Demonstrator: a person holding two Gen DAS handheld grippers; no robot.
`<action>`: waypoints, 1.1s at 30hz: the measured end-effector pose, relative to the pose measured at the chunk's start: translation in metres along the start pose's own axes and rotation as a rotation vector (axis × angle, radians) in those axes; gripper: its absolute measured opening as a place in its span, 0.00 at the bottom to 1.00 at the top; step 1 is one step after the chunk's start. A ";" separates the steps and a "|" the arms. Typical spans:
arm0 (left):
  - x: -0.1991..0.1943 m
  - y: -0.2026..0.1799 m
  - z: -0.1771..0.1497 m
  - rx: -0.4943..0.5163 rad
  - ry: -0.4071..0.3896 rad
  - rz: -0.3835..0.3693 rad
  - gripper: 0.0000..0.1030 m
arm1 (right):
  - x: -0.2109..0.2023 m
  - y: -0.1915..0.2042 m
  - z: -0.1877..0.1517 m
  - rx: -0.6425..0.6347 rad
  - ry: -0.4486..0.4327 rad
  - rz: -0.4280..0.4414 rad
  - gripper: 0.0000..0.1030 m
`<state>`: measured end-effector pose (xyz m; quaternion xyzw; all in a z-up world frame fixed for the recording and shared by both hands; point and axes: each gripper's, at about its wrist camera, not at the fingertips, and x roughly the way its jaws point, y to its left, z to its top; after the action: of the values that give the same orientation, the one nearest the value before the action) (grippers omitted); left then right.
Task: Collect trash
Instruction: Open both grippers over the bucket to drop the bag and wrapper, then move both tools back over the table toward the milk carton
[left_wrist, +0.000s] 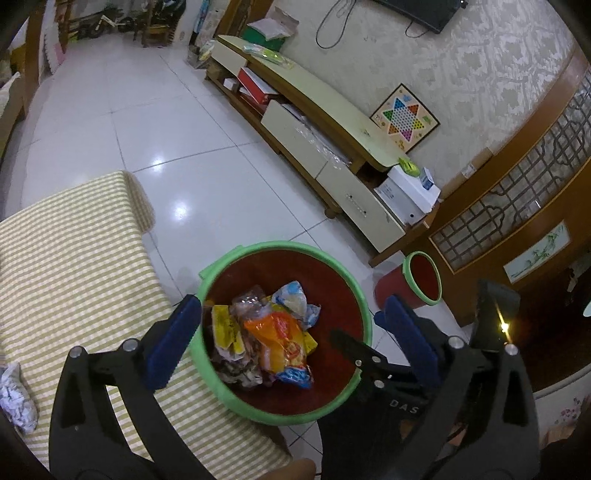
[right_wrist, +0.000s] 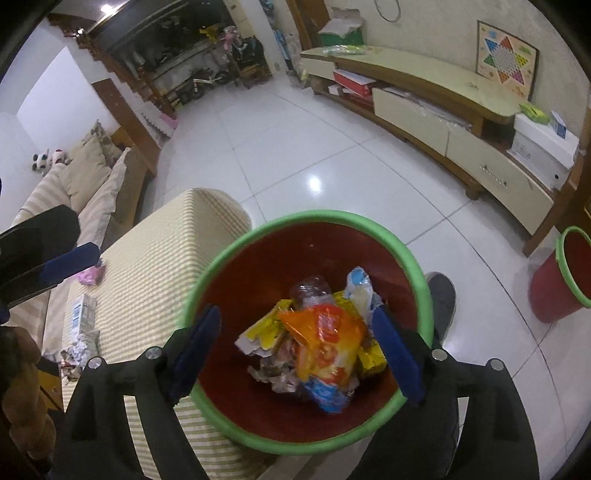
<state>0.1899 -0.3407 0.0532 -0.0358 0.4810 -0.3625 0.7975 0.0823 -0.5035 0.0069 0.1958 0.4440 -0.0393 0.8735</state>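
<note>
- A long low TV cabinet (left_wrist: 332, 110) with cream drawer fronts is set against the patterned wall.
- A Chinese checkers board (left_wrist: 405, 118) is leaned upright against that wall, on the cabinet top.
- A white box (left_wrist: 408, 192) is seen at the cabinet's near end, with a small blue-and-white carton (left_wrist: 427, 180) on it.
- The floor (left_wrist: 155, 122) is laid with glossy white tiles.
- A sofa (right_wrist: 88, 181) with beige cushions is placed at the left, two plush toys (right_wrist: 50, 159) beside it.
- A small bicycle (right_wrist: 203, 83) is parked in the far room.
</note>
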 end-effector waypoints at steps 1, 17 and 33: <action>-0.006 0.002 0.000 -0.004 -0.007 0.005 0.95 | -0.001 0.003 0.002 -0.005 -0.001 0.001 0.81; -0.113 0.070 -0.033 -0.107 -0.135 0.153 0.95 | -0.027 0.109 -0.004 -0.163 -0.035 0.068 0.83; -0.191 0.213 -0.092 -0.311 -0.115 0.454 0.95 | 0.003 0.234 -0.026 -0.348 0.009 0.144 0.83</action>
<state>0.1803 -0.0403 0.0591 -0.0694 0.4804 -0.0938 0.8693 0.1209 -0.2775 0.0625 0.0728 0.4330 0.1016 0.8927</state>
